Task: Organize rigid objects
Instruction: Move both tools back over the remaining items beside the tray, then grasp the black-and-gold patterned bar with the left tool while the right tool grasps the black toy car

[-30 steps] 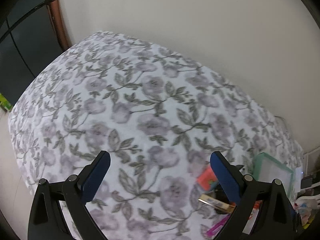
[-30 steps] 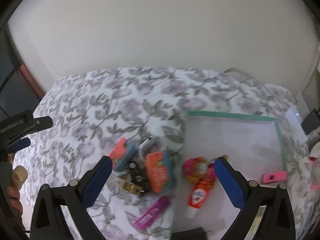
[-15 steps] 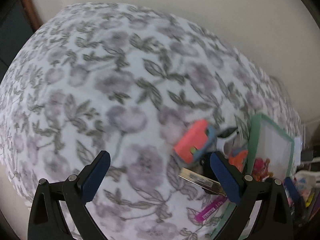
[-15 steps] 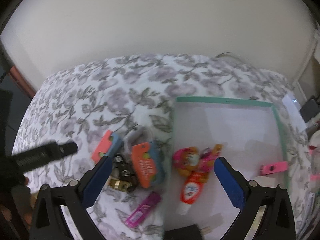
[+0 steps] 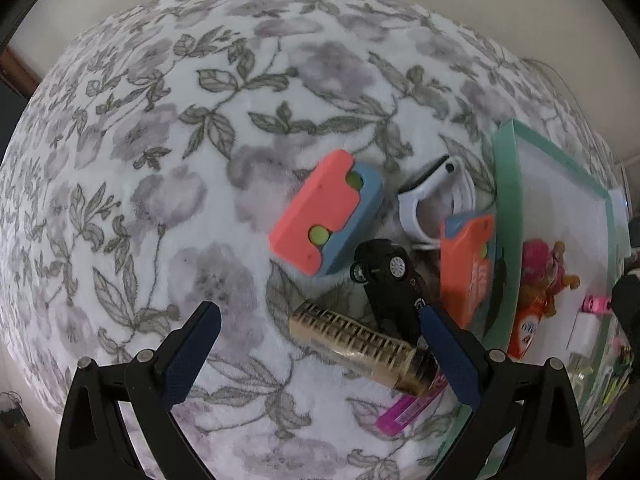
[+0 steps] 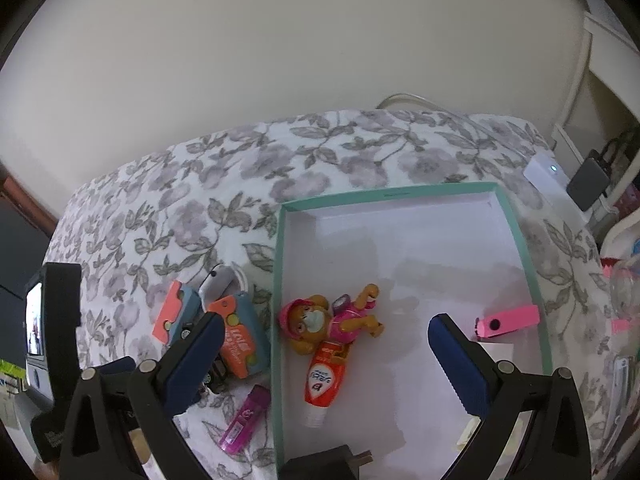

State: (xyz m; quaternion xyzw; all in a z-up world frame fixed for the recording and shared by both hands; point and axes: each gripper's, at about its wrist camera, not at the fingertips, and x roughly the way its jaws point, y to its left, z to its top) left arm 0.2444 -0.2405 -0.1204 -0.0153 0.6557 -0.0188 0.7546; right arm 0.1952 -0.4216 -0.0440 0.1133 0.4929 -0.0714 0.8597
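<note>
Left gripper spread, empty, low over bed; gold tube just ahead, toward right finger, long axis slanting across the gap; black car touching behind it. Left nearer pile. Right gripper spread, empty, above tray. Right view alone shows tray contents: figure, orange tube, pink clip

The flowered blanket looks soft, matt cloth. On it, the black toy car shines like glossy plastic, and the gold tube has a ribbed metallic sheen (foil or metal, hard to tell). The teal-rimmed box looks like smooth matt card, white inside
</note>
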